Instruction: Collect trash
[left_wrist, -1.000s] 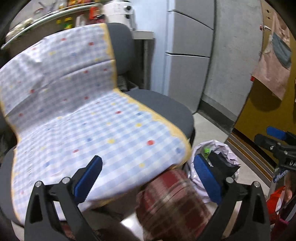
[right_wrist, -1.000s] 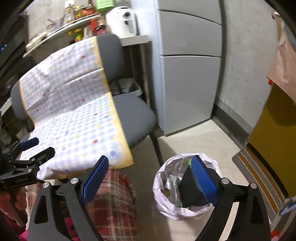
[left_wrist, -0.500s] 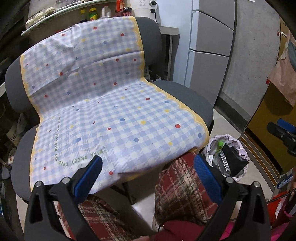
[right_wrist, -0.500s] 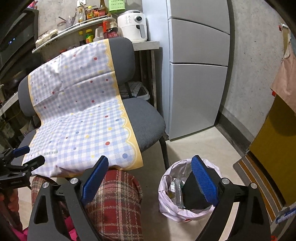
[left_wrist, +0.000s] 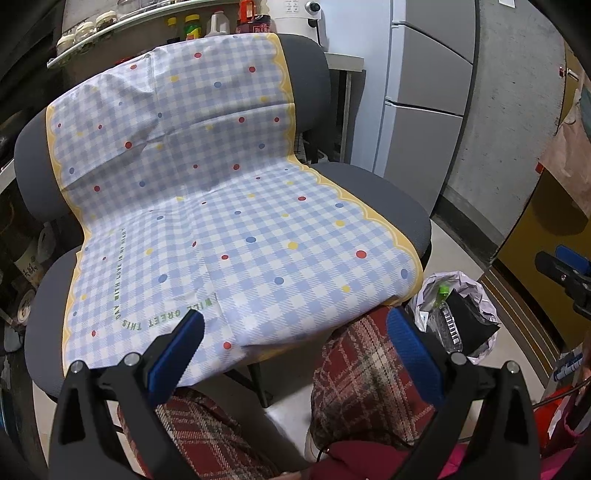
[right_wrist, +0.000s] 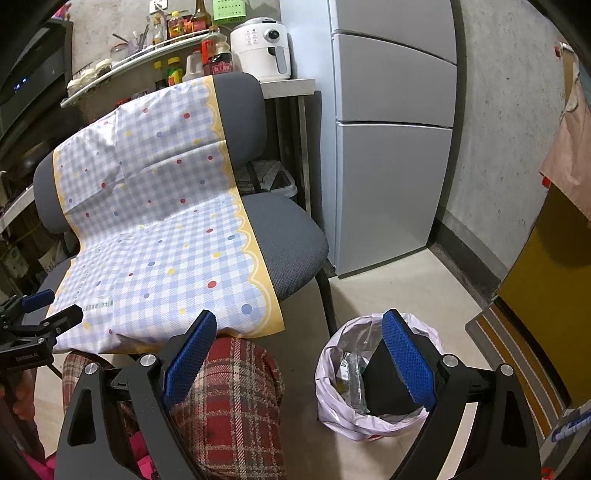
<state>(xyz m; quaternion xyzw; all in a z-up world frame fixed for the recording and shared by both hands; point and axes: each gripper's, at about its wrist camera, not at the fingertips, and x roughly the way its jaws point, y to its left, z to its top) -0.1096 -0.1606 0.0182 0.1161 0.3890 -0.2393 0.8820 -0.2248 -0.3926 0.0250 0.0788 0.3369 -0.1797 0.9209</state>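
Sitting in front of a grey office chair (left_wrist: 388, 206), a person in red plaid trousers (right_wrist: 236, 398) holds a gripper in each hand, and both stand wide apart with nothing between the blue pads. The left gripper (left_wrist: 291, 354) hangs over the front edge of the chair seat, its left pad above the checked cloth (left_wrist: 221, 229) that is draped from the top of the backrest down across the seat — pale blue and white squares, coloured dots, a scalloped yellow border and a line of green lettering near the front edge. The right gripper (right_wrist: 301, 358) is held further to the right, above the person's knee and the trash bin (right_wrist: 332, 391), which stands on the pale tiled floor (right_wrist: 399, 288) just beside the chair's front right corner. A pale plastic liner is folded over the bin's rim, and inside lie a black bag-like lump (right_wrist: 384, 384), a clear plastic bottle with a green cap (left_wrist: 445, 314) and some crumpled clear wrapping; the right gripper's right pad covers part of the opening from this angle. I see no loose trash on the cloth-covered seat. Behind the chair a grey refrigerator (right_wrist: 391, 147) stands against the concrete wall, a white air fryer (right_wrist: 264, 50) sits on a small table beside it, and a curved shelf (right_wrist: 122, 70) carries bottles and jars. A striped mat (right_wrist: 513, 354) lies at the right edge of the floor, by a mustard-coloured door.
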